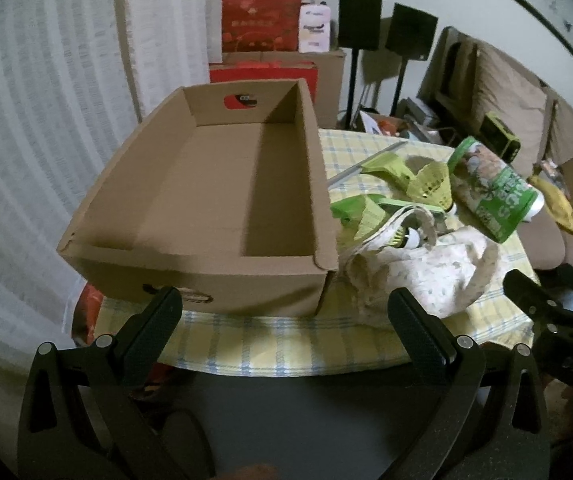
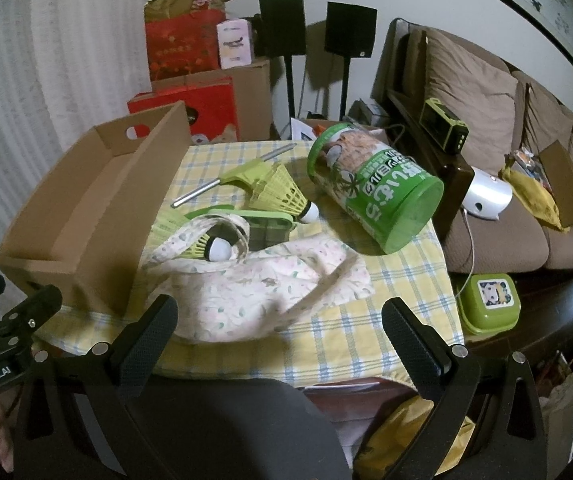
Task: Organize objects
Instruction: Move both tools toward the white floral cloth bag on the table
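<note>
An empty cardboard box (image 1: pixel 206 184) (image 2: pixel 86 216) stands on the left of the checked tablecloth (image 1: pixel 270 340) (image 2: pixel 386 320). To its right lie a floral cloth bag (image 1: pixel 426 276) (image 2: pixel 246 292), yellow-green shuttlecocks (image 1: pixel 430 184) (image 2: pixel 282 192), a green flat case (image 2: pixel 270 224), a green tool with a metal rod (image 2: pixel 238 178), and a green canister (image 1: pixel 494 192) (image 2: pixel 374 188) on its side. My left gripper (image 1: pixel 286 312) hangs open before the box's near wall. My right gripper (image 2: pixel 280 316) stands open over the bag's near edge, holding nothing.
A brown sofa (image 2: pixel 506 128) with cushions runs along the right. A small green lidded container (image 2: pixel 490 308) sits off the table's right corner on a dark ledge. Red gift bags (image 1: pixel 262 20), cartons and two black speakers (image 2: pixel 282 24) stand behind the table.
</note>
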Tool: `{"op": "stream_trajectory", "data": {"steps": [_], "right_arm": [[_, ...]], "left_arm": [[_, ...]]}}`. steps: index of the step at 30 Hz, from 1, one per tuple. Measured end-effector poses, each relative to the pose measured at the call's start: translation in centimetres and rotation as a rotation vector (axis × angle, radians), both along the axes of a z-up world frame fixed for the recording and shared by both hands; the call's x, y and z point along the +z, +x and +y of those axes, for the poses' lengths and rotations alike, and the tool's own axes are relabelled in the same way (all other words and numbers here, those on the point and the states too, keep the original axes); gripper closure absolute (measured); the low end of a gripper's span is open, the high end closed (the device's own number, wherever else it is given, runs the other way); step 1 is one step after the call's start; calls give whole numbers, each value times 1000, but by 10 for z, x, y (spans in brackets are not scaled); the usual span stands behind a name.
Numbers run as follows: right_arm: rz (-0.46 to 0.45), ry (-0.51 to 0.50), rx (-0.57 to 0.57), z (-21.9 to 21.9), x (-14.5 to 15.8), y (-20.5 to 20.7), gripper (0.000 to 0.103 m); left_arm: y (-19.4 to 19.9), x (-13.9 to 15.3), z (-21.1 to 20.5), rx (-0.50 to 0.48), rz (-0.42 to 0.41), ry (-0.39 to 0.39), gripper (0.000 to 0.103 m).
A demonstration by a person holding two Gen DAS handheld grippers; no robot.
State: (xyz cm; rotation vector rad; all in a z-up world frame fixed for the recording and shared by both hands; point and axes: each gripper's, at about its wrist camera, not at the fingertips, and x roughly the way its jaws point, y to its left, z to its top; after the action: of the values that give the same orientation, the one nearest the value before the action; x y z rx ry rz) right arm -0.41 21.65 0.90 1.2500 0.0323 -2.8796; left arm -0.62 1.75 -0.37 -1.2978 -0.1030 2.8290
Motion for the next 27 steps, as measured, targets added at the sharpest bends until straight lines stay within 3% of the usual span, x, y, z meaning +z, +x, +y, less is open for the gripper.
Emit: {"op": "stream_trajectory", "data": {"steps": [16,27], "right_arm": [[1,-6,-22,14,-4,-6,0],[1,-40,-80,48,-9,-13,0]], "left_arm": [[-8,-4,3,3,15,123,0],[-14,-9,27,-87,24,143,1]]}}
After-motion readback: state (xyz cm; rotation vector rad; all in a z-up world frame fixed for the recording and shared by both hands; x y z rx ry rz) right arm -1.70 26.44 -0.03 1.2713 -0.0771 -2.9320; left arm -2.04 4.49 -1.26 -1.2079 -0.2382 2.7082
